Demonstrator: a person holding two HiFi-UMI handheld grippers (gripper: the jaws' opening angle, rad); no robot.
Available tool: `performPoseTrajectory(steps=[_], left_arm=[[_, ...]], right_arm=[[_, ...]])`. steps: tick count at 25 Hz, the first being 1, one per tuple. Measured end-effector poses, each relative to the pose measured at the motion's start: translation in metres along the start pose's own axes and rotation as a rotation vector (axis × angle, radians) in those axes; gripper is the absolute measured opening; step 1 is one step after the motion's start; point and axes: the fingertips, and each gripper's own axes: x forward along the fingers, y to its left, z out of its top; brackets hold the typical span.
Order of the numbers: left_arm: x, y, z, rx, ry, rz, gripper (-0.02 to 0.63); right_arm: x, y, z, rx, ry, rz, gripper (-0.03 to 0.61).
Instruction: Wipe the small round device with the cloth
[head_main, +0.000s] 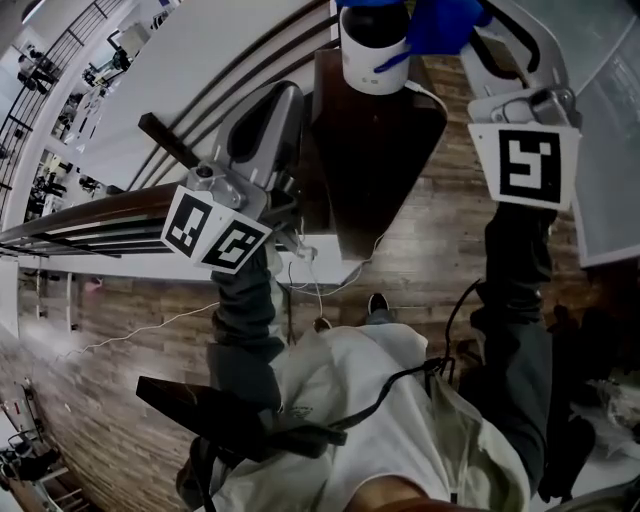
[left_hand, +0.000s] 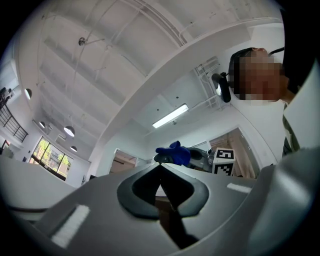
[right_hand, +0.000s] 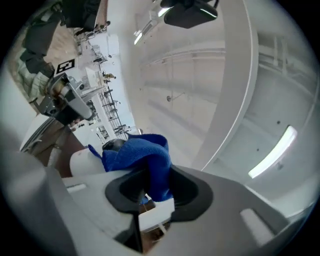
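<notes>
the left tongs (left_hand: 161, 167) sit to the left of the small round device (head_main: 374, 48) and apart from it, jaws pressed together with nothing between them. their marker cube (head_main: 214, 232) lies nearer the person than the device does. from the left gripper view the closed tips point up toward a bunch of blue beyond them, clear of it. the device itself is a short white cylinder with a dark top, standing upright at the far end of a dark brown counter (head_main: 385, 170), the wooden floor (head_main: 130, 300) showing on both sides of the counter. just right of the device's top comes the cloth (right_hand: 142, 155) — blue, bunched, with a loose corner trailing down across the device's white side. in the right gripper view the cloth's bulk rests against the right part of the dark top, and a fold of it runs back between the jaws. the right tongs (right_hand: 148, 180) are clamped on that fold, a small white tag (right_hand: 156, 212) of the cloth hanging below the pinch. they come in from the right of the device, angled toward its top, and their marker cube (head_main: 526, 165) shows to the device's right and nearer the person, above a dark sleeve (head_main: 515, 330).
</notes>
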Motion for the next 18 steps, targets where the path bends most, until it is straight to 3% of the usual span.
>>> performPoseTrajectory(steps=[5, 10, 15, 18], left_arm=[[-0.009, 0.007, 0.001, -0.006, 0.001, 0.005, 0.0], [-0.022, 0.012, 0.007, -0.004, -0.009, 0.021, 0.0], [-0.017, 0.009, 0.006, -0.013, -0.008, 0.001, 0.0], [-0.016, -0.001, 0.004, -0.025, -0.009, -0.021, 0.0]], right_arm=[[0.02, 0.018, 0.023, -0.134, 0.009, 0.02, 0.109], [-0.006, 0.043, 0.007, -0.05, 0.056, 0.044, 0.109], [-0.023, 0.083, -0.013, -0.028, 0.138, 0.172, 0.109], [-0.031, 0.076, -0.009, -0.057, 0.135, 0.159, 0.109]])
